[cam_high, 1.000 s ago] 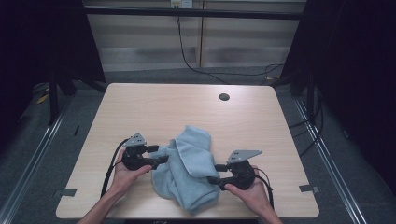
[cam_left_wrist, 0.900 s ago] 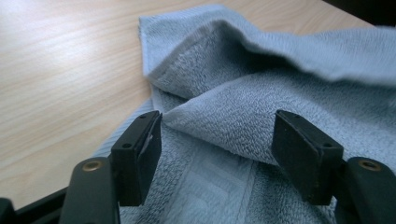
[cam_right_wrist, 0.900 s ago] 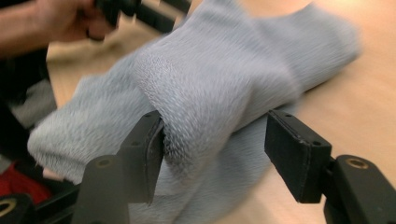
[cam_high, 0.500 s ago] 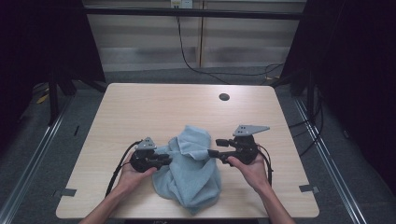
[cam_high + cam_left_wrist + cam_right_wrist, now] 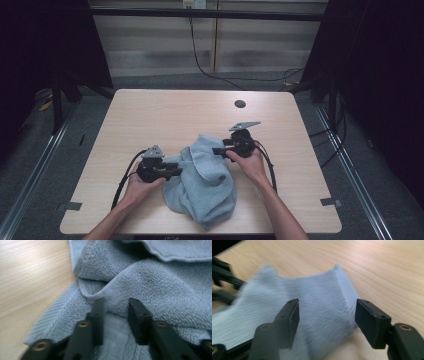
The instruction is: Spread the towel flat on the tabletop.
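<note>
Towel [image 5: 205, 187], light blue terry, lies crumpled near the front edge of the wooden table [image 5: 150, 115], its long axis running from the front edge back toward the table's middle, where a folded flap rises. In the high view the left gripper [image 5: 175, 170] meets its left side; the left gripper view shows the jaws part open and just been opening, astride a fold of towel [image 5: 160, 285], pads not pressing it. Farther back, the right gripper [image 5: 216, 151] points at the raised flap; its view shows jaws wide, just been opening further, with blurred towel [image 5: 322, 307] between them but apart from both pads. Beyond, a dark round hole [image 5: 240, 104] sits near the far edge.
</note>
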